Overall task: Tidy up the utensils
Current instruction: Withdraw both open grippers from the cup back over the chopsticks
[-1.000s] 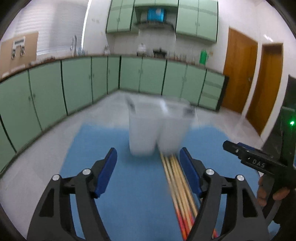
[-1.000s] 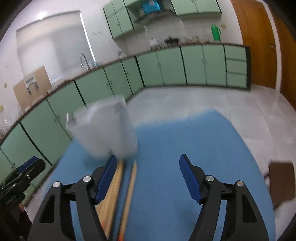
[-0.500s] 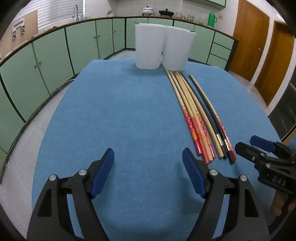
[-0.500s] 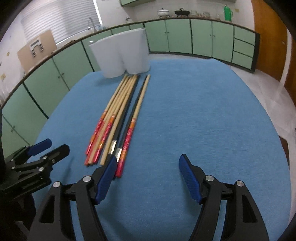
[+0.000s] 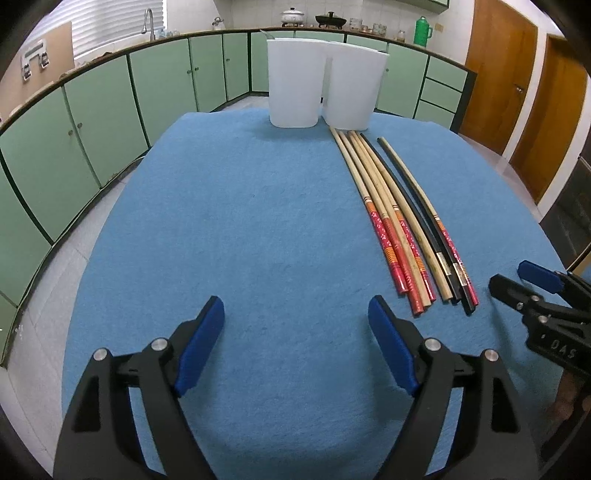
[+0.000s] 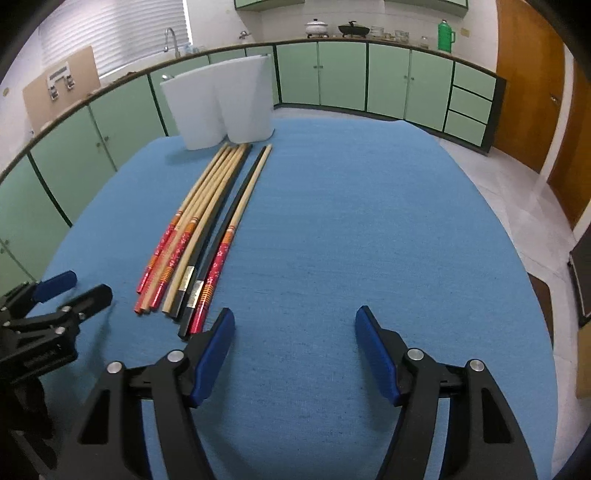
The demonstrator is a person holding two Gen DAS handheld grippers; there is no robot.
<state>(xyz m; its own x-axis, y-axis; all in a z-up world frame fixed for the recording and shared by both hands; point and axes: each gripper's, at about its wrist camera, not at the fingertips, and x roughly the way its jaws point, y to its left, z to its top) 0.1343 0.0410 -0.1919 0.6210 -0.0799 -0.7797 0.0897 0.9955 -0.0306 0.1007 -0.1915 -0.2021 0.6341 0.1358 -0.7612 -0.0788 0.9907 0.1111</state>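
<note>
Several long chopsticks (image 5: 399, 218), bamboo with red ends and a few black ones, lie side by side on the blue cloth (image 5: 258, 221). Their tips point at two white tall containers (image 5: 293, 81) (image 5: 354, 88) at the far edge. My left gripper (image 5: 295, 306) hovers over bare cloth left of the chopsticks' near ends, jaws opening, nothing between them. My right gripper (image 6: 295, 314) hovers just right of the chopsticks (image 6: 199, 229), jaws closing slightly, nothing between them. Each gripper shows at the edge of the other's view: right gripper (image 5: 511, 275), left gripper (image 6: 88, 284).
The blue cloth (image 6: 369, 221) covers a rounded table with tiled floor around it. Green cabinets (image 5: 92, 122) line the far walls under a counter with pots and a green flask (image 6: 445, 35). Wooden doors (image 5: 495, 66) stand at the right.
Both grippers tipped down and sank from facing the cabinets to looking at the table, then held still. The left jaws have spread a little wider.
</note>
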